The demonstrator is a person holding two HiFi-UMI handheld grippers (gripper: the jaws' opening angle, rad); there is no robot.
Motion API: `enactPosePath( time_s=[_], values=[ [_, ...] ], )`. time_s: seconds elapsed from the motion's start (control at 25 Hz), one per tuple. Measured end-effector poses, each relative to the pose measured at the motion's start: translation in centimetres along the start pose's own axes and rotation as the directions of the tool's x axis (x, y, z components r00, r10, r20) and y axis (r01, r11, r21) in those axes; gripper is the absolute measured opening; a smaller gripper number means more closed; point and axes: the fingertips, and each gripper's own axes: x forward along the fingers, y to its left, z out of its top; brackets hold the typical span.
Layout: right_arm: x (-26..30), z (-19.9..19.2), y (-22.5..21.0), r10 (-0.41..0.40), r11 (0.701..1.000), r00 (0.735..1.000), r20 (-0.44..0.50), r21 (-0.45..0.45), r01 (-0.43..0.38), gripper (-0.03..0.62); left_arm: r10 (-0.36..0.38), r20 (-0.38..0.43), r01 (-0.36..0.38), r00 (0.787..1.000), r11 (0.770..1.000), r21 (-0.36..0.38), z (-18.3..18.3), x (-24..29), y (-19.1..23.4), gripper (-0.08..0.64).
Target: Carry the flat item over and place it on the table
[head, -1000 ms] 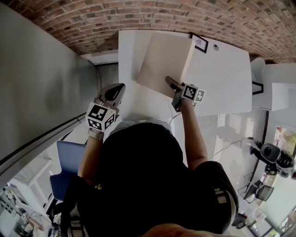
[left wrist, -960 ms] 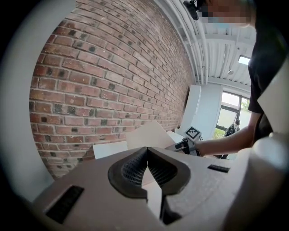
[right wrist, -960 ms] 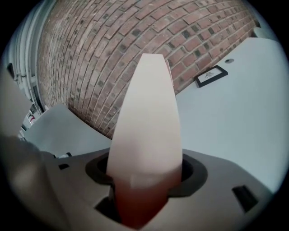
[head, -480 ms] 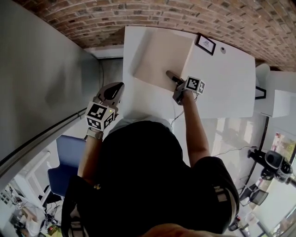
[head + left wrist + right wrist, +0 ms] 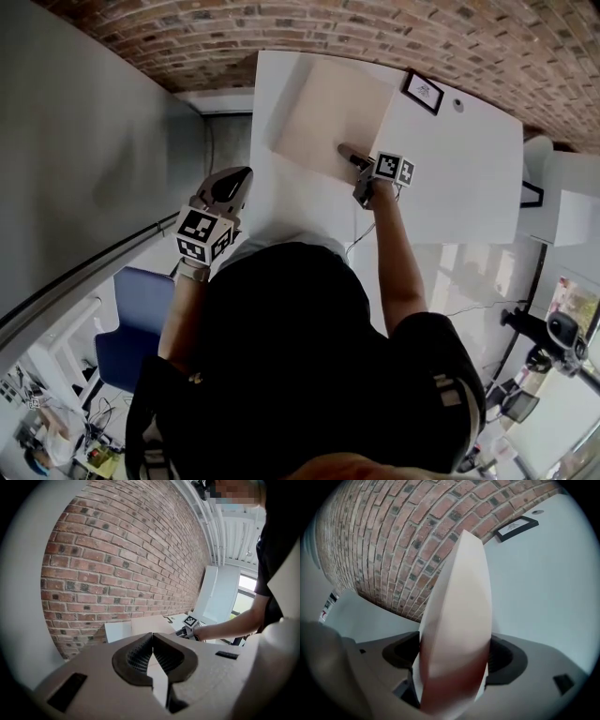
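Upper centre, on the white table (image 5: 450, 178): flat board (image 5: 328, 112), near edge between the opening jaws of the right gripper (image 5: 349, 155). Just right of it, small framed picture (image 5: 424, 91). Middle left, off the table: left gripper (image 5: 242, 176), jaws pressed together, empty.

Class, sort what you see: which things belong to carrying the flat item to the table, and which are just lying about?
Part of the job: flat board; white table; right gripper, jaws opening, board between them.

Just about: small framed picture; blue chair; left gripper, shut and empty.
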Motion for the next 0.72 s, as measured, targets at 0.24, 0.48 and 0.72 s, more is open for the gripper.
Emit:
enactPosePath(
  time_s=[0.24,0.48,0.72],
  values=[
    [-0.1,0.0,-1.2,-0.059,0.998,0.998,-0.018,-0.030,0.058,0.440,0.003,-0.015,-0.003,1.000,1.000,-0.009,-0.5,0.3,-0.2,0.005],
    [-0.5,0.1,-3.0,-0.194,0.971,0.981,-0.028,-0.145,0.188,0.453,0.003,-0.026,-0.003,1.000,1.000,-0.015,-0.8,0.5,-0.8,0.005],
    [-0.7,-0.1,-3.5,-0.279,0.936,0.960,-0.024,-0.229,0.266,0.454,0.007,-0.025,-0.007,1.000,1.000,-0.013,-0.8,0.3,-1.2,0.005]
  ],
)
